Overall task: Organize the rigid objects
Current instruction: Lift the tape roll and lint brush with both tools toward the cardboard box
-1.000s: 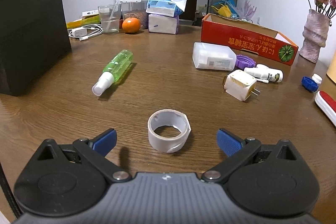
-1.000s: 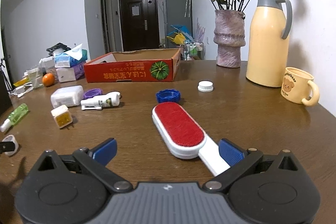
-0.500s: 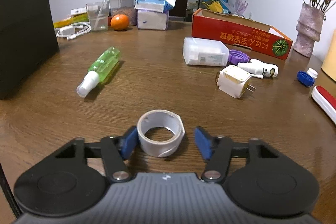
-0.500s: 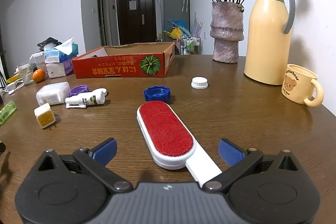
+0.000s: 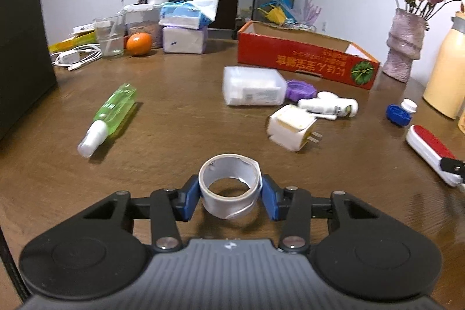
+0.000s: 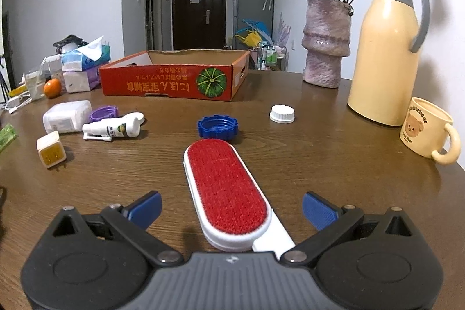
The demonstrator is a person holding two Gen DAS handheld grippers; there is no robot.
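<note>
The left gripper [image 5: 231, 195] has just been closing and now pinches the tape roll [image 5: 229, 183], well short of the red box [image 5: 305, 60]. Next comes a lift toward that box. The right gripper [image 6: 231, 207] is spread around the lint brush [image 6: 225, 188], not yet gripping.

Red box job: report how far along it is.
Done: nothing visible inside the red box. In hand: left hand-held gripper has just been closing, pads on the tape roll; right hand-held gripper open around the lint brush. Left: spray bottle, plug, caps.
</note>
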